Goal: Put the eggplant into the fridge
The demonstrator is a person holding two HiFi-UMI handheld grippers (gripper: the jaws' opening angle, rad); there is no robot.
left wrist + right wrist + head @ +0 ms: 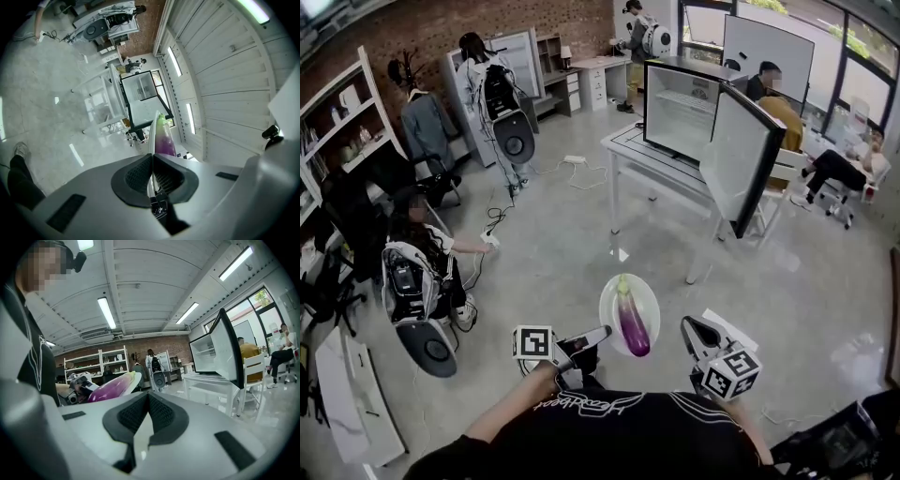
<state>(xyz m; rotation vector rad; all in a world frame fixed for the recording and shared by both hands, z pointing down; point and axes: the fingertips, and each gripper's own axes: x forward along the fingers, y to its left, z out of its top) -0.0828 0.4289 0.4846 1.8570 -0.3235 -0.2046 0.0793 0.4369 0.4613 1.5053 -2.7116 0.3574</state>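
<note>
A purple eggplant (633, 323) with a green stem lies on a white plate (614, 292) held in the air in front of me. My left gripper (600, 334) is shut on the plate's near rim; in the left gripper view its pads (138, 173) pinch the thin plate edge (152, 136), with the eggplant (164, 139) just beyond. My right gripper (690, 329) hovers to the right of the plate, shut and with nothing in it (148, 401); from there the eggplant (110, 387) shows to the left. The fridge (680, 111) stands on a white table ahead, its door (739, 159) swung open.
The white table (628, 150) carries the fridge. Seated people are at the right (839, 169) and a person with a backpack rig (422, 281) crouches at the left. Cables (497, 220) lie on the grey floor. Shelves line the left wall.
</note>
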